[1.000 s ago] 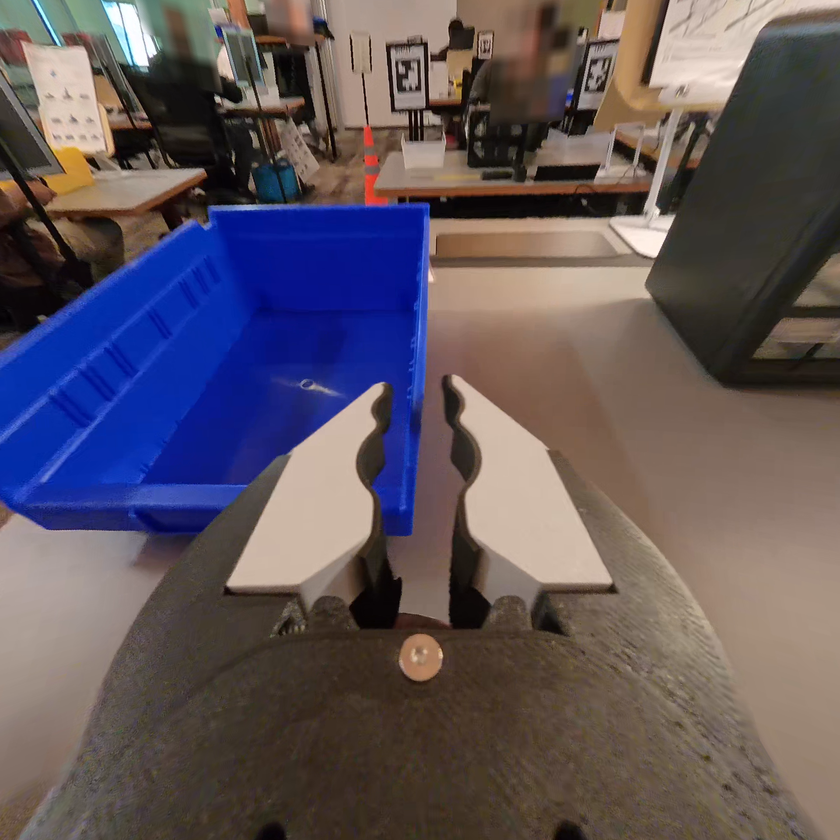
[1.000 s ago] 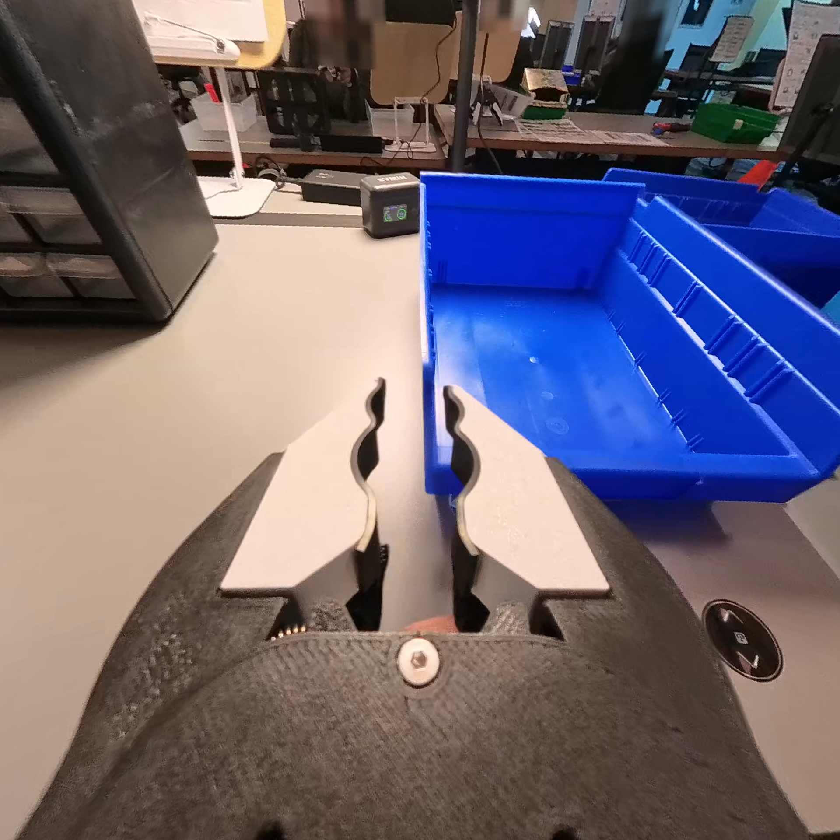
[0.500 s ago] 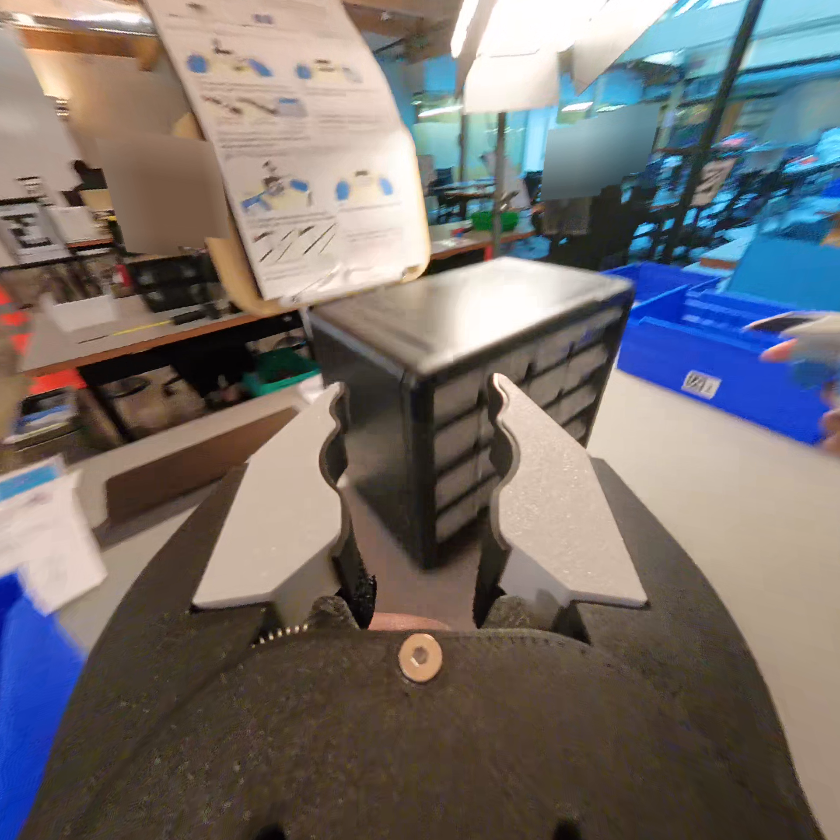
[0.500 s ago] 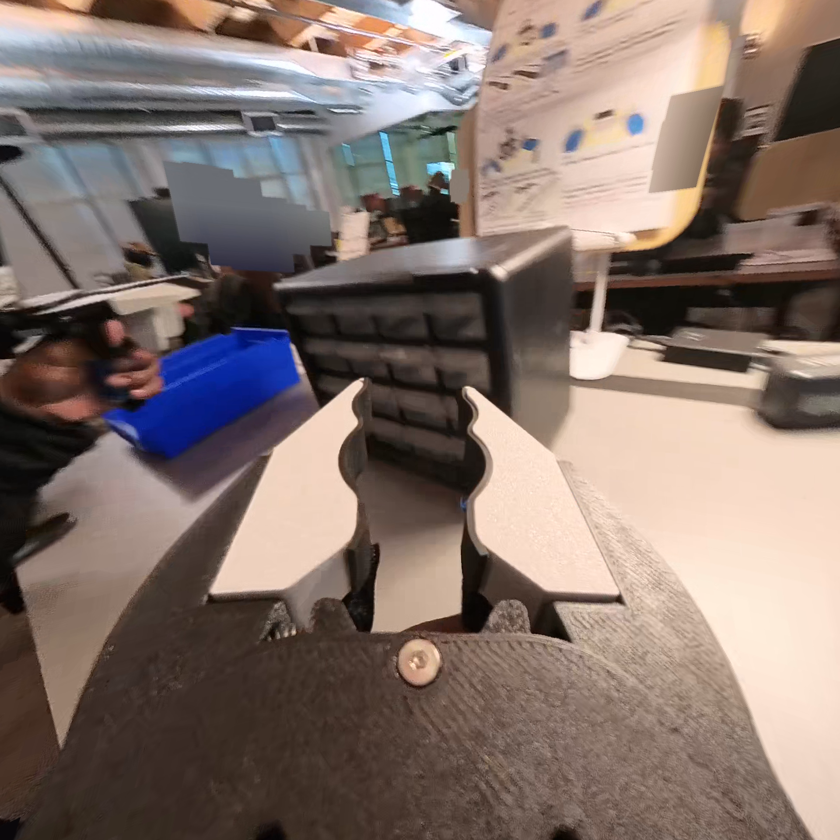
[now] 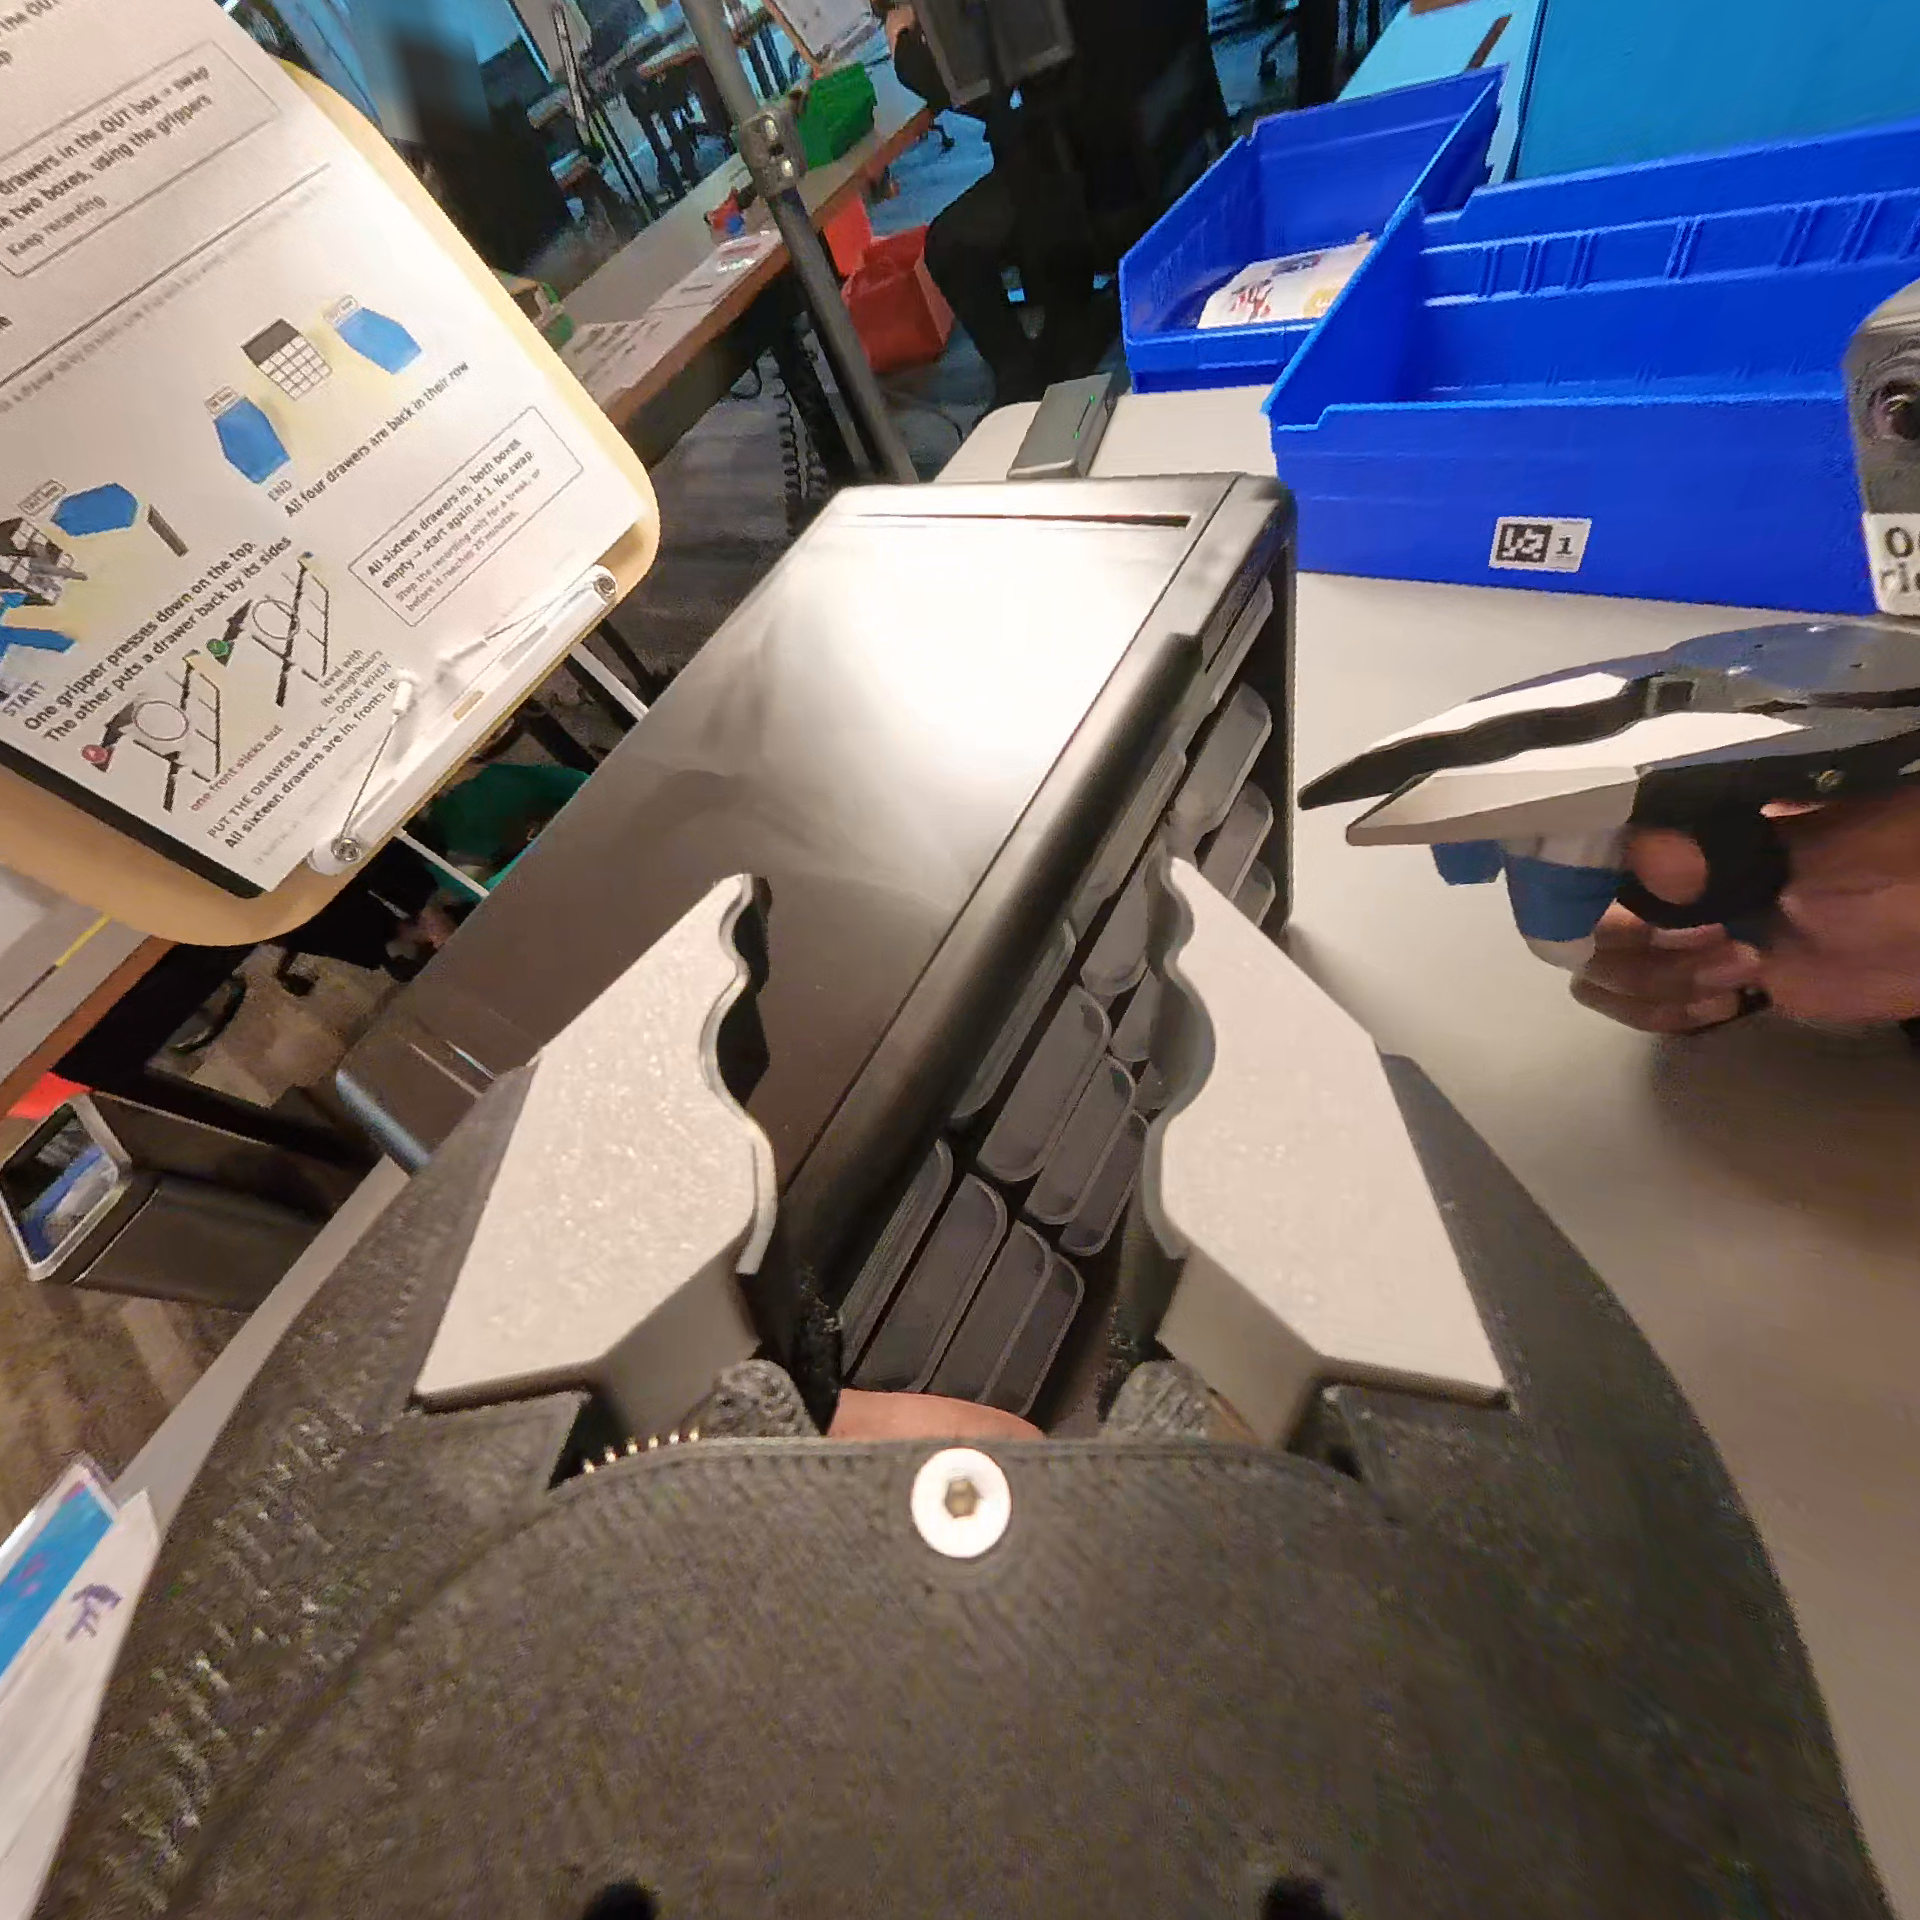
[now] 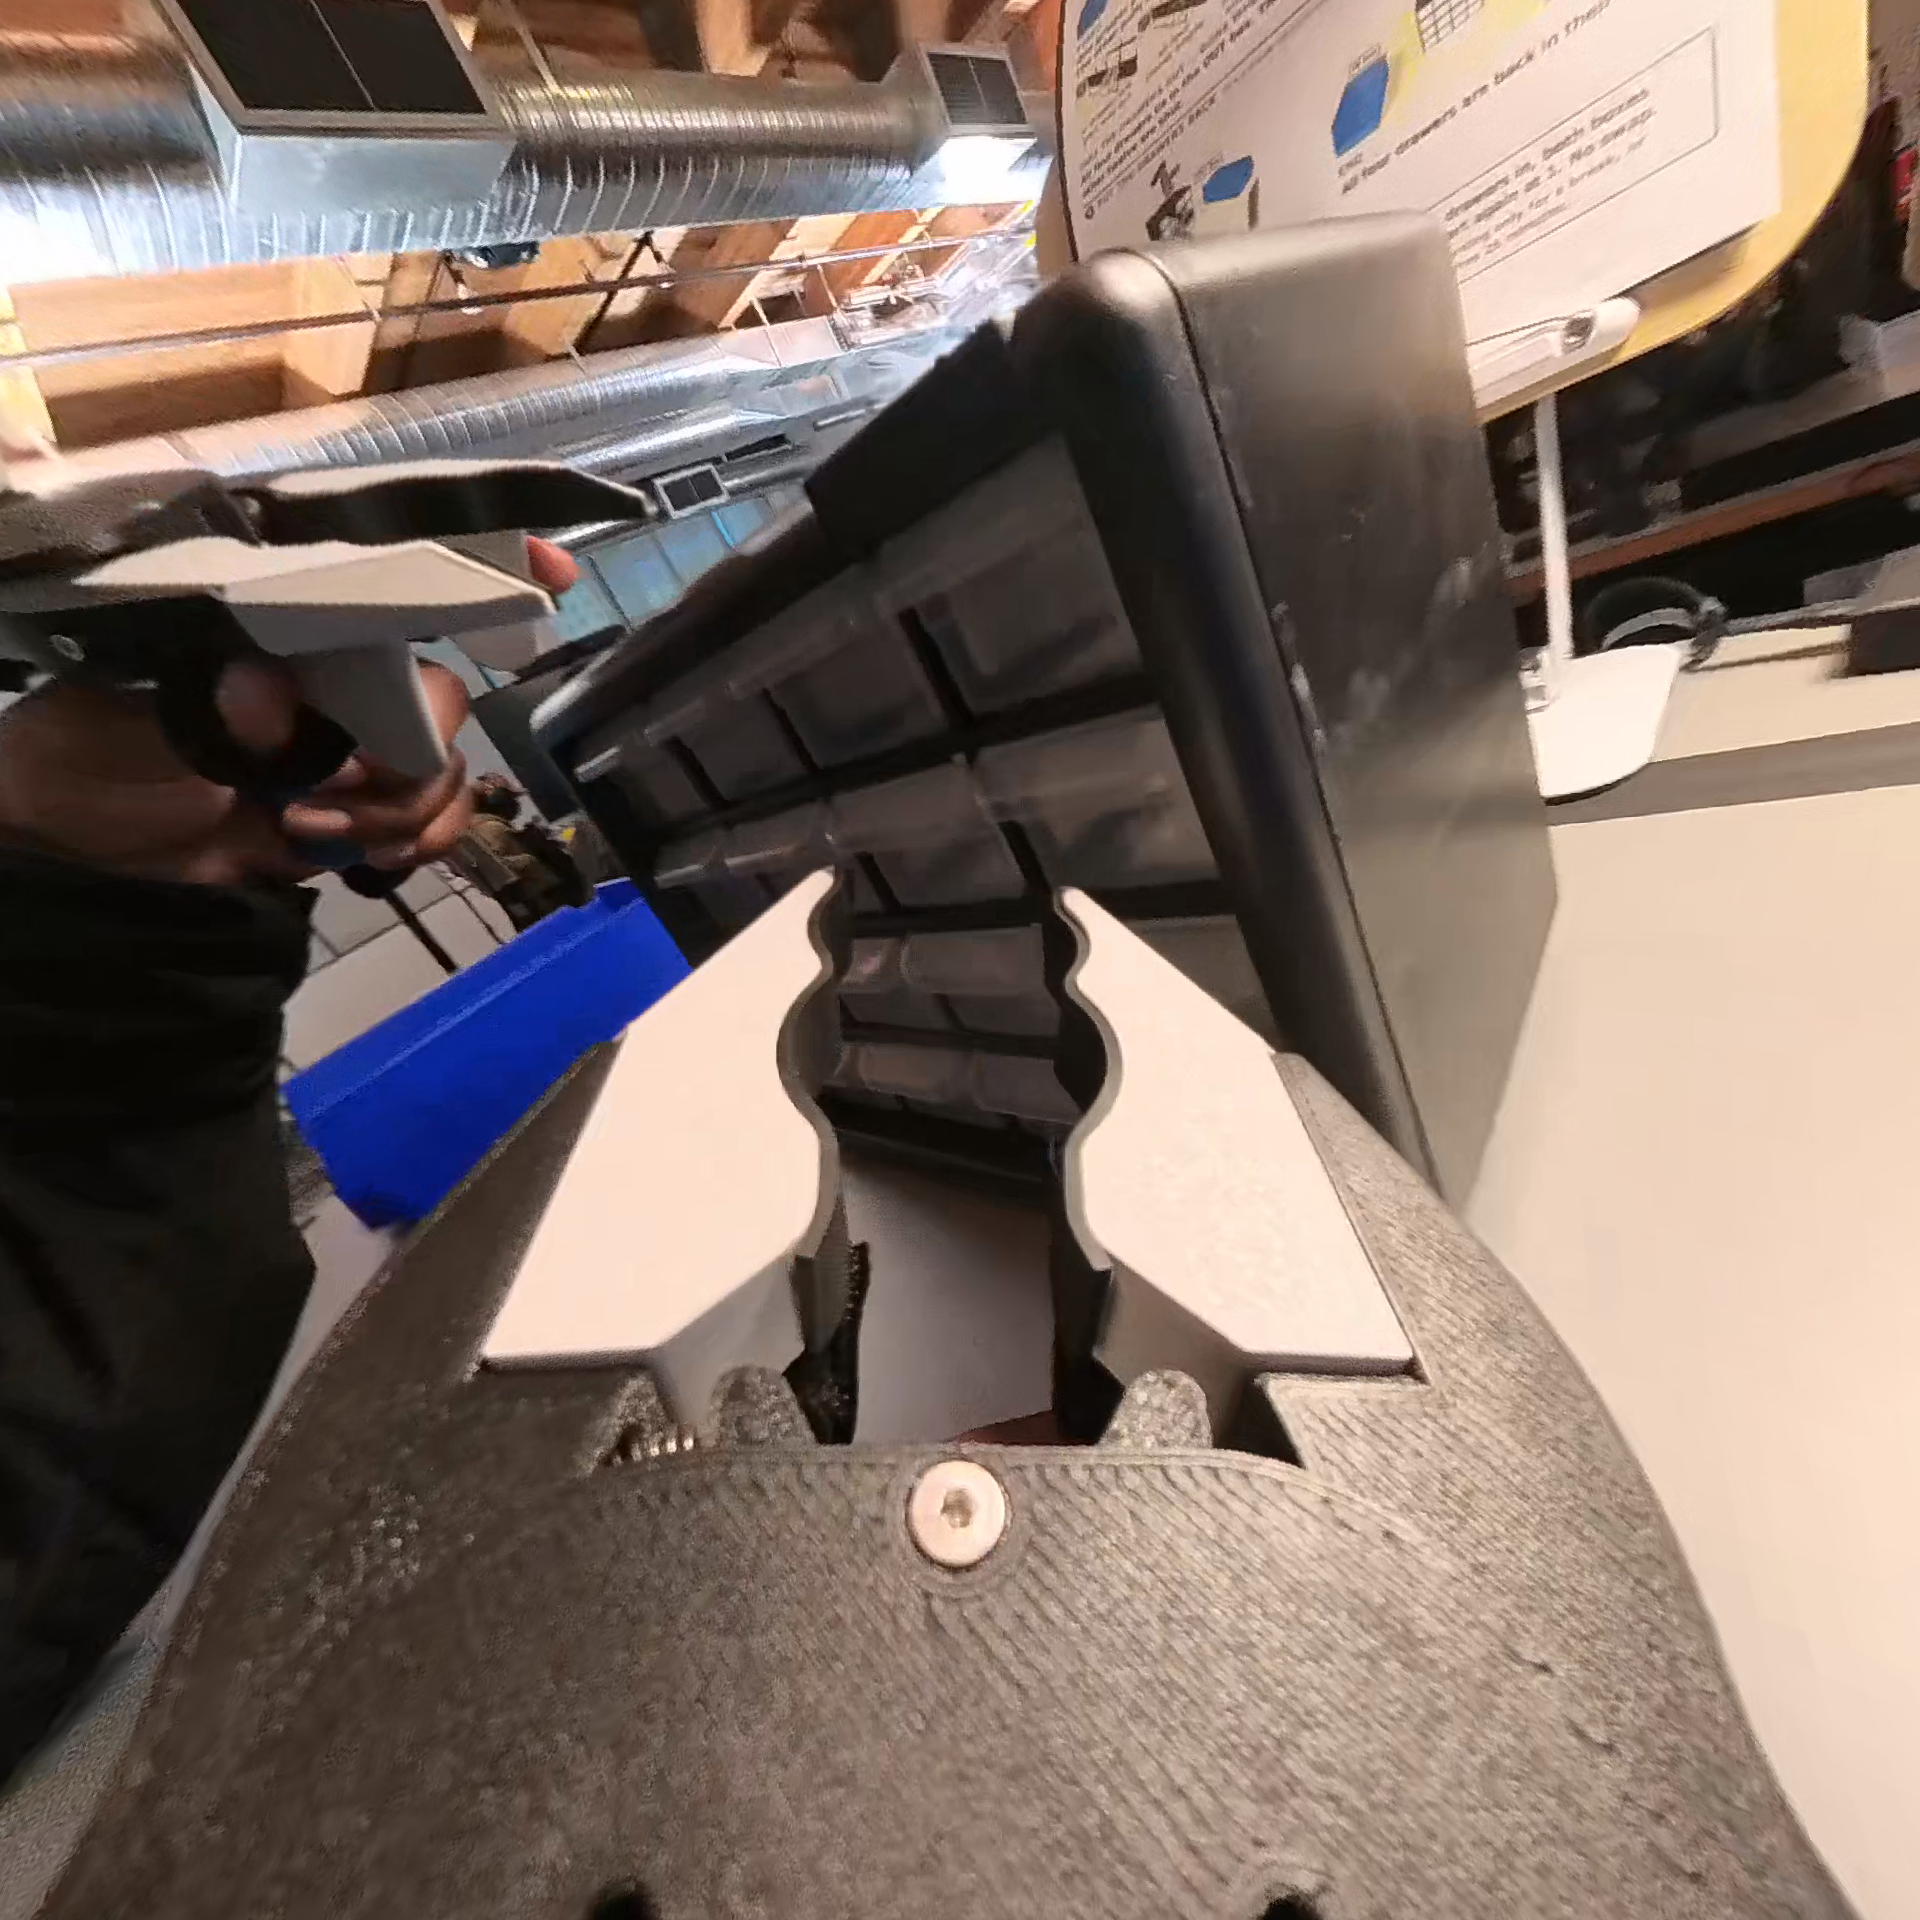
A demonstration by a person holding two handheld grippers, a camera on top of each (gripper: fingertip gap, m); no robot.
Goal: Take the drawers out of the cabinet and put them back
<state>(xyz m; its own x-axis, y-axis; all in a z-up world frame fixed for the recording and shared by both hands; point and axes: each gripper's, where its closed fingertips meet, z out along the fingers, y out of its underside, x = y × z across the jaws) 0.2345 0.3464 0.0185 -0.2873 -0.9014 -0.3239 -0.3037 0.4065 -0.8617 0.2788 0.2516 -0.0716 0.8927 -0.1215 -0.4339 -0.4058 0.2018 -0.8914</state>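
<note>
The black cabinet (image 5: 883,727) stands on the grey table (image 5: 1558,1195), its front filled with rows of translucent grey drawers (image 5: 1049,1081). My left gripper (image 5: 958,883) is wide open and empty, just above the cabinet's top front edge. In the right wrist view the cabinet (image 6: 1351,675) is tilted in frame and its drawers (image 6: 987,727) face me. My right gripper (image 6: 948,894) is open and empty, close in front of the lower drawer rows without touching them. The right gripper also shows in the left wrist view (image 5: 1335,816), and the left gripper shows in the right wrist view (image 6: 597,551).
Two blue bins (image 5: 1610,416) (image 5: 1299,208) stand behind and to the right of the cabinet. Another blue bin (image 6: 468,1070) lies to the cabinet's left. An instruction board on a stand (image 5: 260,468) hangs behind the cabinet. A hand (image 5: 1766,935) holds the right gripper.
Both grippers swung away from the blue bins and moved in on the cabinet. The left jaws opened wide and the right jaws opened somewhat. Neither took hold of anything.
</note>
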